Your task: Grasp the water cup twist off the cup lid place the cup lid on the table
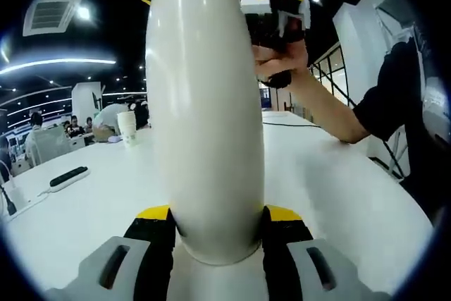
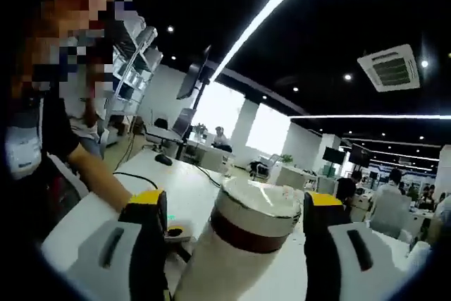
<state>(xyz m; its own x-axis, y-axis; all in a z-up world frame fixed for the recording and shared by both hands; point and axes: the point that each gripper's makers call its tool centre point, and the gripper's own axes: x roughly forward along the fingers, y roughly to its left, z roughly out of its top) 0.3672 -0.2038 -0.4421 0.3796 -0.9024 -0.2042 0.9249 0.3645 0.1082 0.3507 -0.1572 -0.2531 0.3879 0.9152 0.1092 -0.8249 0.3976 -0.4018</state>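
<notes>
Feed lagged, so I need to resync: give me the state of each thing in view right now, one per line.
water cup: upright, clamped between the left gripper's jaws.
cup lid: still on the cup, between the right gripper's jaws, contact unclear.
left gripper: shut on the cup body.
right gripper: jaws either side of the lid, grip not clear.
power strip: lying flat on the table.
paper cup: upright, far back.

A white power strip [image 1: 67, 177] lies at the left of the long white table [image 1: 338, 188], a paper cup [image 1: 127, 127] standing farther back. Seated people [image 1: 35, 142] (faces indistinct) fill the far left; a ceiling vent [image 2: 392, 68] hangs upper right.
</notes>
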